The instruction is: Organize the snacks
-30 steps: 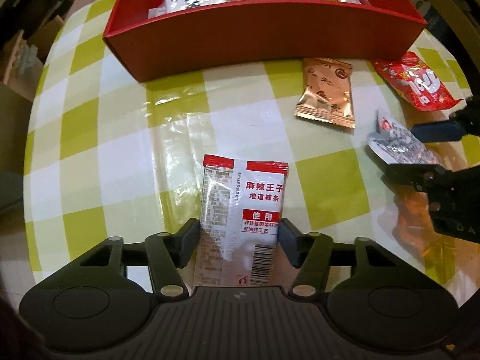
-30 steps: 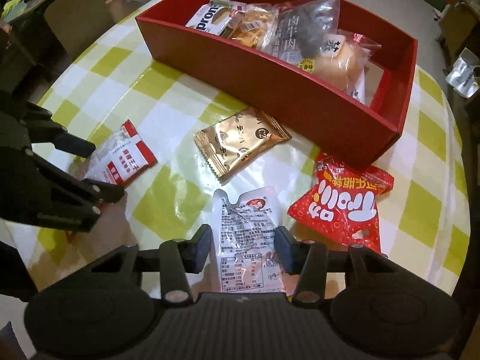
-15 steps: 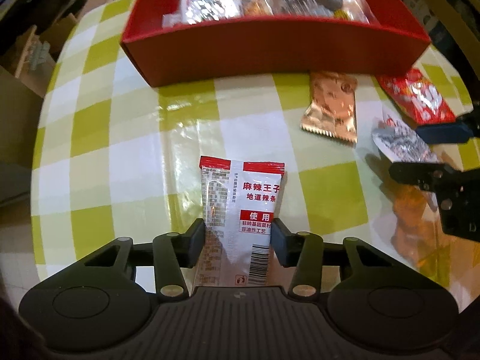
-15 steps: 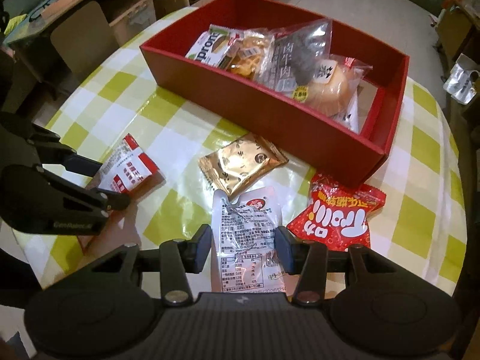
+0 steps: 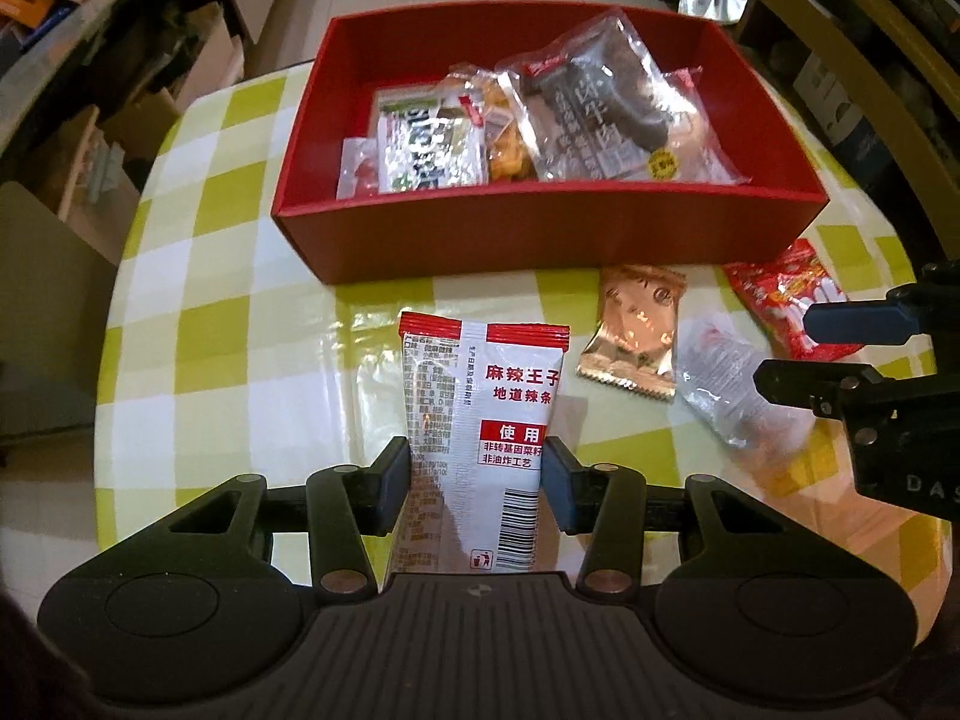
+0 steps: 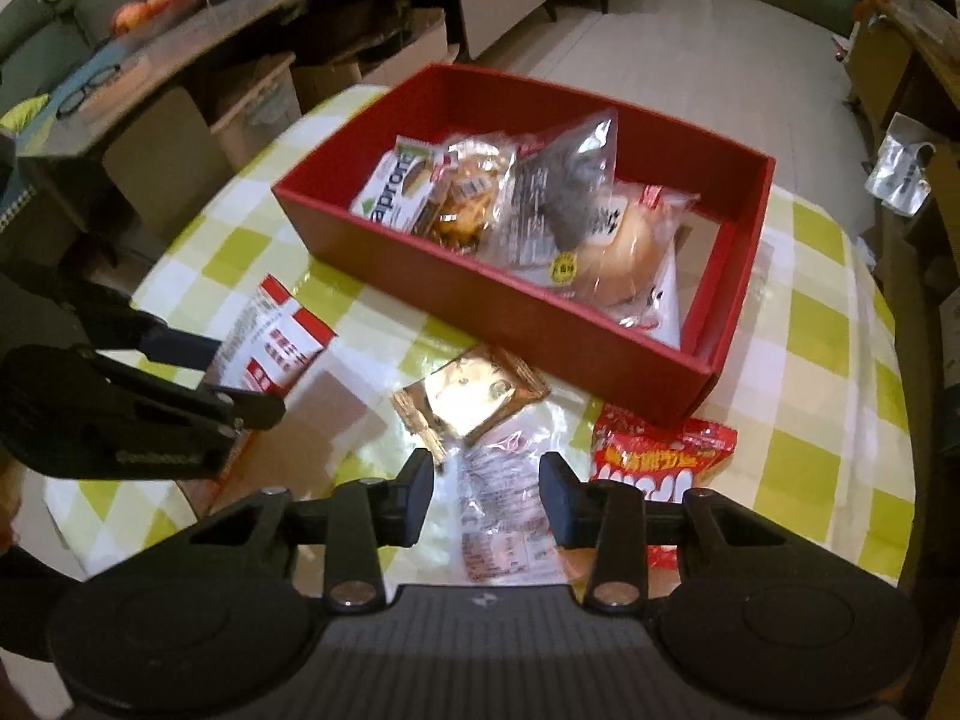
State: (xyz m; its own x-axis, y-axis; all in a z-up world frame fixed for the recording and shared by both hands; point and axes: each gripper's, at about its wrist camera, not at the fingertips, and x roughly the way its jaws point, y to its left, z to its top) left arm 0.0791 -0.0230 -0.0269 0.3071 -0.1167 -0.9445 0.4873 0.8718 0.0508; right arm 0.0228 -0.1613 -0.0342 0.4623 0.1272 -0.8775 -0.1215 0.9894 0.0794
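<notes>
**Both grippers holding packets**

Our left gripper [image 5: 477, 480] clamps the red-and-white spicy strip packet [image 5: 480, 420]; our right gripper [image 6: 486, 495] grips the clear packet [image 6: 501, 510]. Ahead of both sits the red box [image 5: 540, 234], gold packet [image 6: 471, 393] between.

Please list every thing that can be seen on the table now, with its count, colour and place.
table: one, green and white check.
red box: one, at the far side, holds several packets.
white and red packet: one, in left hand-held gripper.
clear packet: one, between right hand-held gripper's fingers.
gold packet: one, in front of box.
red bag: one, by box corner.
left hand-held gripper: black, shut.
right hand-held gripper: black, shut.
</notes>
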